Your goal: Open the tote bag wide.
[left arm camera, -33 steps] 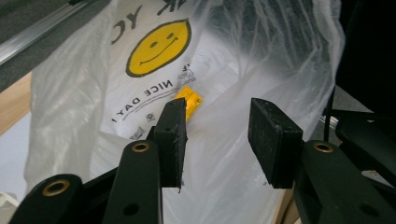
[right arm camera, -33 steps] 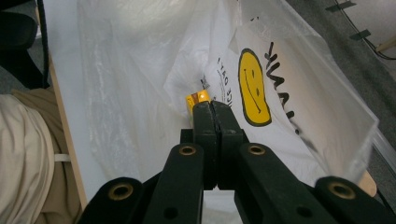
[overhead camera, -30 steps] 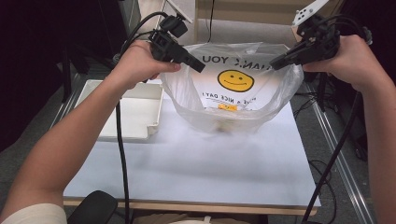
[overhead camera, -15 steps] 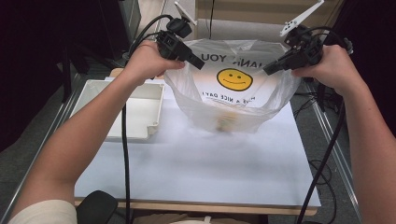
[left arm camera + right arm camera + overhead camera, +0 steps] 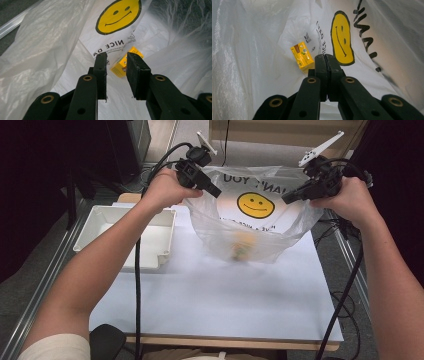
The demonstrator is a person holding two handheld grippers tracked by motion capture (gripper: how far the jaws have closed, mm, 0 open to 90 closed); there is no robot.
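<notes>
Mostly clear plastic bag (image 5: 250, 227), yellow smiley print

- Plastic bag (image 5: 250, 227) — translucent white film, printed with a yellow smiley face (image 5: 255, 205) outlined in black, black lettering above and below the face.
- Small carton (image 5: 302, 55) inside the bag — yellow-orange, with a brown patch and a small green-and-white mark.
- Left gripper (image 5: 214, 191), right gripper (image 5: 287, 198) at the bag's rim — black jaws, brass-coloured rivets.
- Tray (image 5: 95, 222) left of the bag — plain white.
- Table (image 5: 225, 305) under the bag — white top, light wooden edge.
</notes>
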